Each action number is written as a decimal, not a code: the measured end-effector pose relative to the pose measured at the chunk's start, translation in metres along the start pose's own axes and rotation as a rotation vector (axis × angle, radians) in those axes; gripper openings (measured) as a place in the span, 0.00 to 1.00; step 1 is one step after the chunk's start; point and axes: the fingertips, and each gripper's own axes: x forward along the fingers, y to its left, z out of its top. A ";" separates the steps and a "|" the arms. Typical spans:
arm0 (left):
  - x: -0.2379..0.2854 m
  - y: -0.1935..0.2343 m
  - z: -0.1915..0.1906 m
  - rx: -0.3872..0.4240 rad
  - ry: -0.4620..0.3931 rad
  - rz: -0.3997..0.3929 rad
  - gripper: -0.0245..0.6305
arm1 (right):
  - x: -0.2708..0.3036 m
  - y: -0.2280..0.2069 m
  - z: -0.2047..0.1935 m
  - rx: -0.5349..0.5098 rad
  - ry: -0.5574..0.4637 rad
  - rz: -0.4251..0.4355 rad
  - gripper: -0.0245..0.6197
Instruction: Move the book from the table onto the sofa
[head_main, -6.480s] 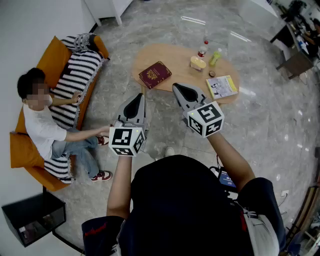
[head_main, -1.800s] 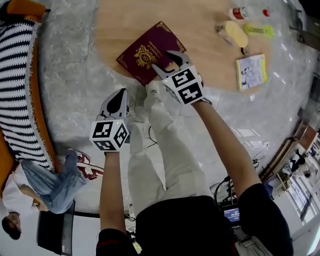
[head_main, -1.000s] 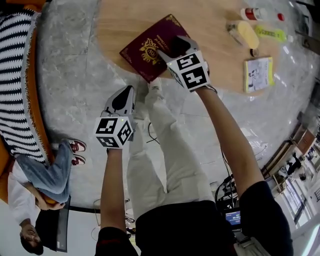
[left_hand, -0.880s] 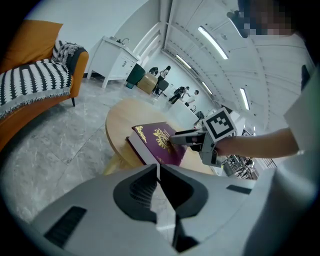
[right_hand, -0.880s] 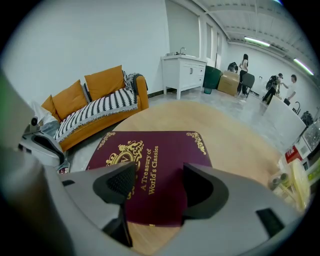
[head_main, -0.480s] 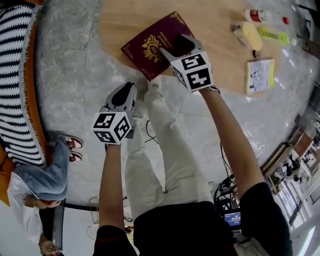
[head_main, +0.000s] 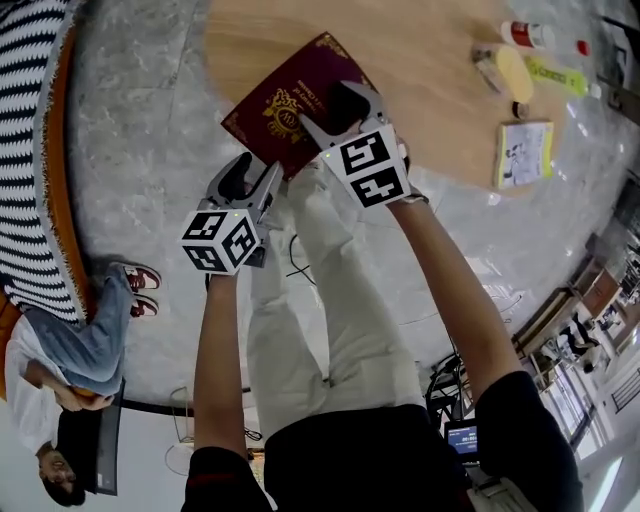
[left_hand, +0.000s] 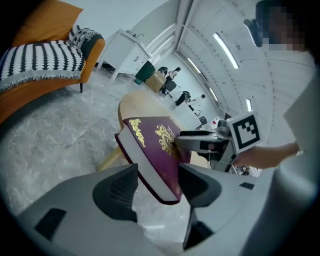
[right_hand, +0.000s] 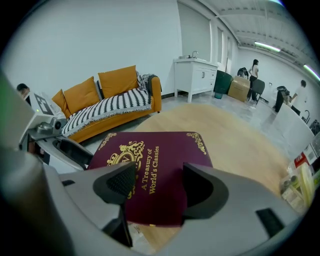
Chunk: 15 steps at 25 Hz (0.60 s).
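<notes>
Now, my left gripper (left_hand: 157, 182) just opening jaws; corner of book (left_hand: 150, 145) sitting between pads, not yet pinched. Book sliding further out over edge of worktop (head_main: 430, 60) than half second ago, my right gripper (head_main: 340, 108) resting on cover, jaws apart. I'm judging overhang is giving left gripper purchase for lift. Book: thick hardback, matte maroon cover, gilt lettering, pale page block. Worktop: smooth light wood, rounded. Sofa (right_hand: 117, 82): orange, striped throw, well apart.
</notes>
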 end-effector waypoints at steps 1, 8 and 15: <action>0.001 0.001 -0.001 0.009 0.004 0.003 0.43 | 0.000 0.004 0.000 -0.009 -0.002 0.004 0.50; 0.005 0.015 -0.007 -0.058 -0.017 0.000 0.52 | 0.003 0.023 0.001 -0.048 -0.013 0.019 0.50; -0.003 0.018 -0.004 -0.133 -0.083 -0.059 0.52 | 0.001 0.028 0.002 -0.050 -0.023 0.020 0.50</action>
